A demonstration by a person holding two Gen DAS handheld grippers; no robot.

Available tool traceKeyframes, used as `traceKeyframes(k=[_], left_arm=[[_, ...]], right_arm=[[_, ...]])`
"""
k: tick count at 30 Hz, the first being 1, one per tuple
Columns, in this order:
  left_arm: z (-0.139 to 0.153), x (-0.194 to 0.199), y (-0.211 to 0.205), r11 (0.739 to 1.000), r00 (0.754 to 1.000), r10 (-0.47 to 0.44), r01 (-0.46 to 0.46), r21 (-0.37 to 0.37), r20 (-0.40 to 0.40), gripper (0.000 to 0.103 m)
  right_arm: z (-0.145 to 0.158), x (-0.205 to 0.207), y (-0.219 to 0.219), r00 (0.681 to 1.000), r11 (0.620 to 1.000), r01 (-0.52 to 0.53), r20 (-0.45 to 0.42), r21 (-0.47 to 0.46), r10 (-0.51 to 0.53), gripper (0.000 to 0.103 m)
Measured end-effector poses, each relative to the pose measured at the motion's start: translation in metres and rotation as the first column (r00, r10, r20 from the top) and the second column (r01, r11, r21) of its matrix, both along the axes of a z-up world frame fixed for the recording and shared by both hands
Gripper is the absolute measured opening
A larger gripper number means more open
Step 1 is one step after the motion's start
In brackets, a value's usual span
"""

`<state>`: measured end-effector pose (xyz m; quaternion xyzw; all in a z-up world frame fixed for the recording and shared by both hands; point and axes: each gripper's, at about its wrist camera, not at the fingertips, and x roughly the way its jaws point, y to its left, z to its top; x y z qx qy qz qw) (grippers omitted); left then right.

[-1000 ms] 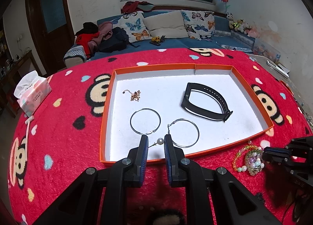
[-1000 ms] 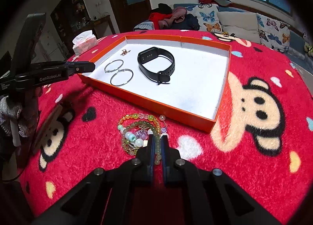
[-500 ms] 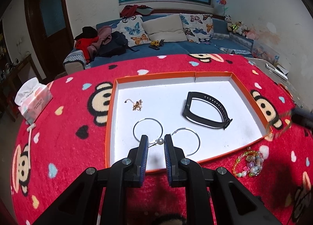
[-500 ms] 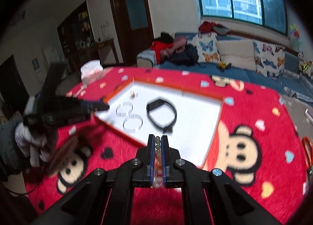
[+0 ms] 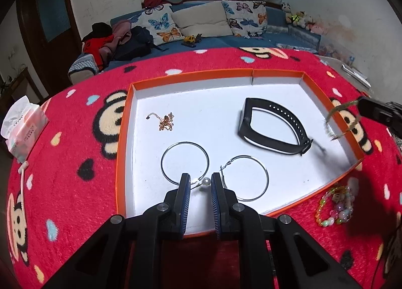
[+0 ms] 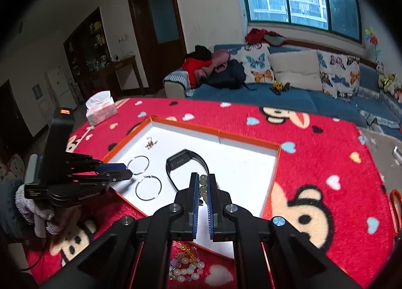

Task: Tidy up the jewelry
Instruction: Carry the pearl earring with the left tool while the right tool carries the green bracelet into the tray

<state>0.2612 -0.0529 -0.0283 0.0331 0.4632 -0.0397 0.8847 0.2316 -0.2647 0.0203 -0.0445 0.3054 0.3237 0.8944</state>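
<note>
An orange-rimmed white tray (image 5: 191, 78) (image 6: 247, 138) holds a black wristband (image 5: 272, 125) (image 6: 187, 161), two silver hoop earrings (image 5: 184, 162) (image 5: 245, 177) (image 6: 148, 188), a small gold chain (image 5: 164, 119) and a pearl (image 5: 206, 181). My left gripper (image 5: 199, 181) is open around the pearl over the tray's near edge. My right gripper (image 6: 203, 182) is shut on a green bead bracelet (image 6: 203, 188) (image 5: 336, 123) and holds it above the tray's right side. More bead bracelets (image 5: 335, 205) (image 6: 184, 267) lie on the red cloth outside the tray.
A red monkey-print cloth (image 5: 75, 163) covers the table. A tissue pack (image 5: 21, 127) (image 6: 100, 110) stands at its left edge. A blue sofa (image 5: 213, 35) with cushions is behind the table.
My right gripper has lifted one bead bracelet off the cloth and carried it up over the tray's right side. My left gripper has stayed about the pearl.
</note>
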Motion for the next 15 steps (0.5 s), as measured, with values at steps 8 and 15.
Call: traceKeyframes(k=[8, 15], left_arm=[[-0.002, 0.002, 0.000, 1.000, 1.000, -0.011, 0.011, 0.004, -0.021, 0.028], [0.004, 0.000, -0.001, 1.000, 1.000, -0.002, 0.002, 0.012, -0.007, 0.057]], right_arm=[[-0.024, 0.012, 0.003, 0.996, 0.999, 0.033, -0.079, -0.029, -0.035, 0.008], [-0.035, 0.017, 0.000, 0.992, 0.994, 0.078, -0.090, -0.080, -0.085, 0.008]])
